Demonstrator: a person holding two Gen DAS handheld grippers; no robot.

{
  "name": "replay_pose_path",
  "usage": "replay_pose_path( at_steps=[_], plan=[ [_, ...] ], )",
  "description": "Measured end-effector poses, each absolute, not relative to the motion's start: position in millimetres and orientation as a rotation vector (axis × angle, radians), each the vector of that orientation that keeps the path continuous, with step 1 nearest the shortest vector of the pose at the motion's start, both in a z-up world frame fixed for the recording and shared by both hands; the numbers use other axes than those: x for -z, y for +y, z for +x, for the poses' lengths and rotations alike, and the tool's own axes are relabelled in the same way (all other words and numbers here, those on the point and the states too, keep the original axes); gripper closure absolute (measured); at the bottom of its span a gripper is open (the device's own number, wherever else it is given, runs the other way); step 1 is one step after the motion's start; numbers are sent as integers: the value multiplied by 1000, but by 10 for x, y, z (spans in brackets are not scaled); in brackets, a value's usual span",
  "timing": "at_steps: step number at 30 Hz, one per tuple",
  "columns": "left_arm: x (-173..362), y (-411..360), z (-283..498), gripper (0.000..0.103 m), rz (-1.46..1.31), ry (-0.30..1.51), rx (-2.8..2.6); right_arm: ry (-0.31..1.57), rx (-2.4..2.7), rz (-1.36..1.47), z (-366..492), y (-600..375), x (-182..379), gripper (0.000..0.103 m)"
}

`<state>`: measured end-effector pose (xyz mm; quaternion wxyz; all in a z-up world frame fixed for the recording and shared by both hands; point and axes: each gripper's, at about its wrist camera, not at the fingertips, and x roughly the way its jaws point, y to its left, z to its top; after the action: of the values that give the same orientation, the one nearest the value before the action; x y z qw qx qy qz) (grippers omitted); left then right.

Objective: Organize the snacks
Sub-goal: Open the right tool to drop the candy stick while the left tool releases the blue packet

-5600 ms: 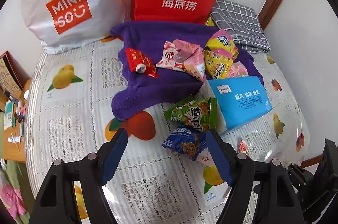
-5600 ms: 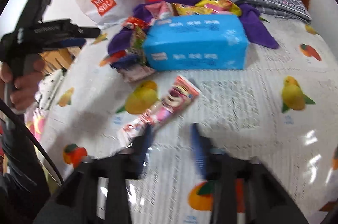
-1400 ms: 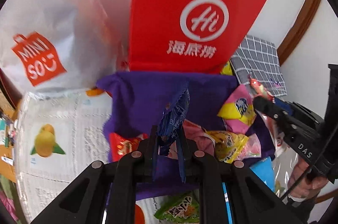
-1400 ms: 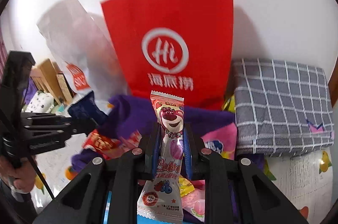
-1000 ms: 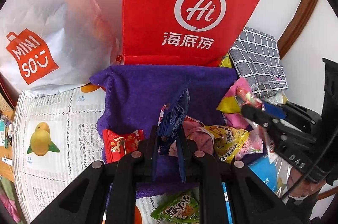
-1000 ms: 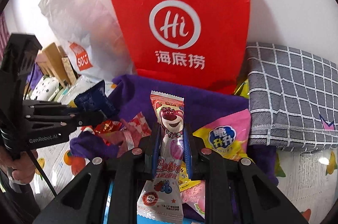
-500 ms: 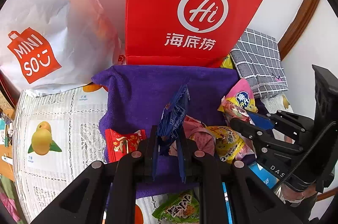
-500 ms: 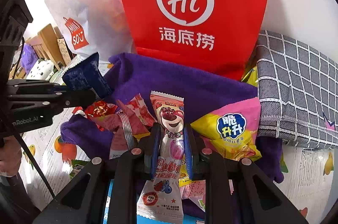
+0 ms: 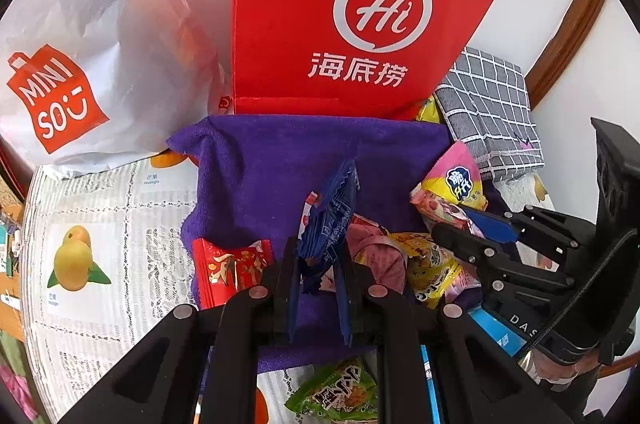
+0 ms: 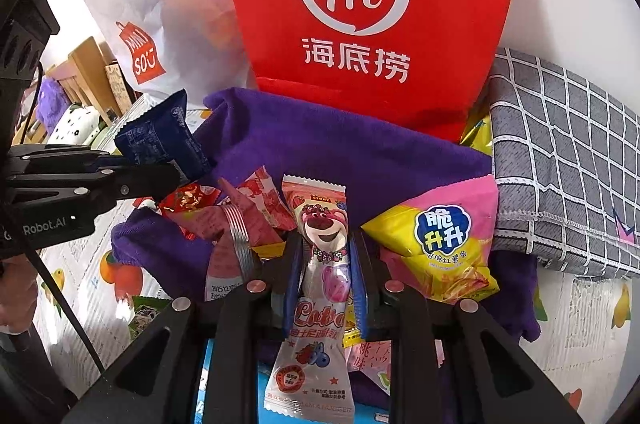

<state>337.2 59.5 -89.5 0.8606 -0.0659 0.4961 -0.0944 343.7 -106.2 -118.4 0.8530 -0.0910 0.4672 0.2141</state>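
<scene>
**Both grippers hold snack packets above the purple cloth**

Left gripper: the blue pads are clenched on the lower end of a dark blue snack packet. The packet stands nearly upright between them, its crimped top edge leaning slightly right, raised over the purple cloth.

Right gripper: its jaws have just been opening a little, with a long pink bear-print candy packet between them. The packet remains upright between the blue pads, which are at its sides; its lower end hangs toward the camera.

Snack pile on the cloth: a red foil packet lies at the cloth's left edge, just beside the left gripper. Pink packets lie in the middle. A yellow-and-pink chip bag lies to the right, just beside the right gripper. A green snack packet lies on the table near the cloth's front edge, beside a blue tissue pack.

Surroundings: a red paper bag with a white "Hi" logo stands upright at the cloth's rear edge. A white Miniso bag stands to its left. A folded grey checked cloth lies to the right. The fruit-print table cover carries all items.
</scene>
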Motion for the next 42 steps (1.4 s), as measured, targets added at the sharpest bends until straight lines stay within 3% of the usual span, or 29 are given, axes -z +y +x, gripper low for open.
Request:
replay_pose_path(
  at_steps=[7,19,34,42],
  plan=[
    [947,557,3382,88,-130,1058,199,935,-426,-213,3386,-1099,1060,68],
    [1030,470,3416,88,-103,1082,197,862,-415,-170,3310,-1235,796,62],
    [1028,389,3399,87,-68,1065,194,851,-432,-183,3230,-1143,757,62],
    [959,348,3376,59,-64,1034,216,861,-428,-175,3245,-1158,758,61]
  ],
)
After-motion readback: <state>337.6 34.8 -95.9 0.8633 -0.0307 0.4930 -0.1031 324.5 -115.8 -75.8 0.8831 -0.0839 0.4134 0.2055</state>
